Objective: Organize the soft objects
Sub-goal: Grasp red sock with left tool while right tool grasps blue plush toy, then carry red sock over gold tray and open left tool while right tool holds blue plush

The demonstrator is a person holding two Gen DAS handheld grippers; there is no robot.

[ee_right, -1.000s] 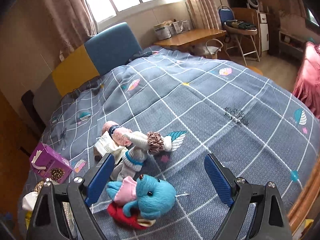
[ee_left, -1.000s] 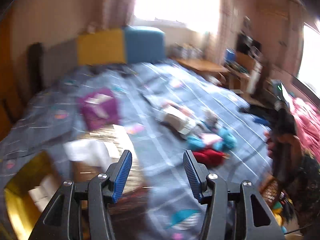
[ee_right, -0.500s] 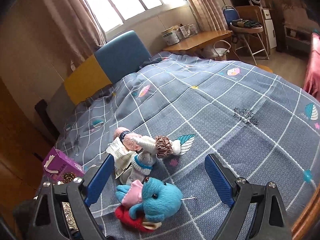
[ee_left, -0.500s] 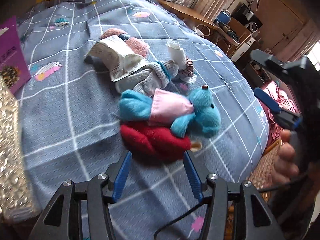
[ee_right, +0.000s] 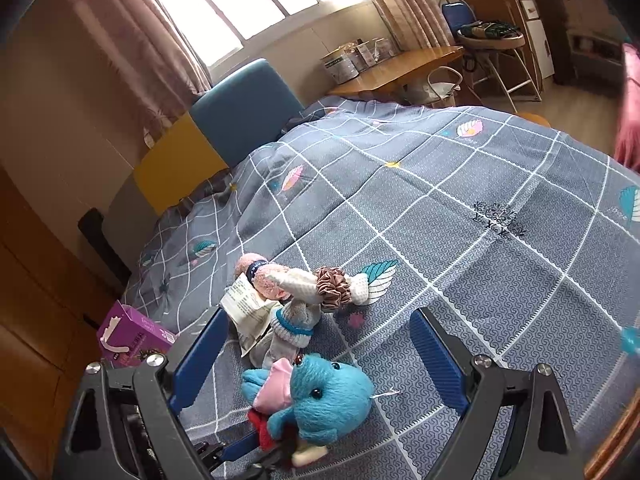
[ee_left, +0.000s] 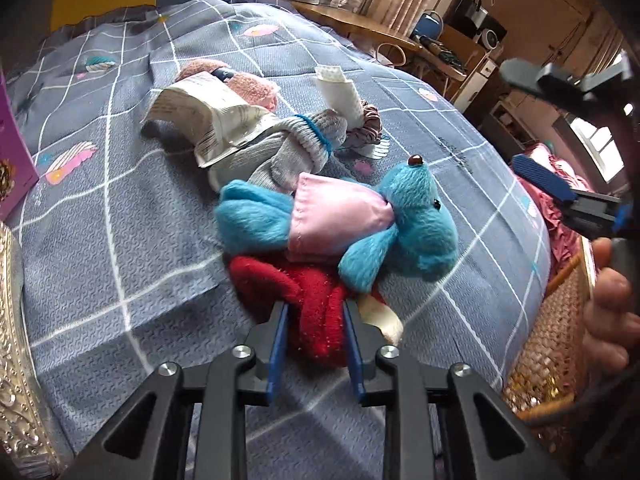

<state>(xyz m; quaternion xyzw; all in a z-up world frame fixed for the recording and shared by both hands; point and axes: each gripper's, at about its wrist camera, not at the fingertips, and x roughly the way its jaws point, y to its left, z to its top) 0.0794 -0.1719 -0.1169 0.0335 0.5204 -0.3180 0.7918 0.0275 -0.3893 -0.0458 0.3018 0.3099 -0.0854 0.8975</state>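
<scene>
Fingers of my left gripper (ee_left: 314, 346) pinch the red sock (ee_left: 308, 300) lying on the bedspread (ee_left: 120, 216), under the blue plush toy (ee_left: 360, 220). Through the right wrist camera, my right gripper (ee_right: 316, 360) hangs wide open, holding nothing, above the same toy (ee_right: 324, 400).

Daylight pours through a wide window (ee_right: 256, 4) with dusty-pink curtains (ee_right: 132, 40) on the far wall. A blue and yellow padded headboard (ee_right: 224, 120) backs the grey checked bedspread (ee_right: 460, 208). Far right, a wooden desk (ee_right: 400, 68) adjoins a blue-backed folding chair (ee_right: 492, 36).
</scene>
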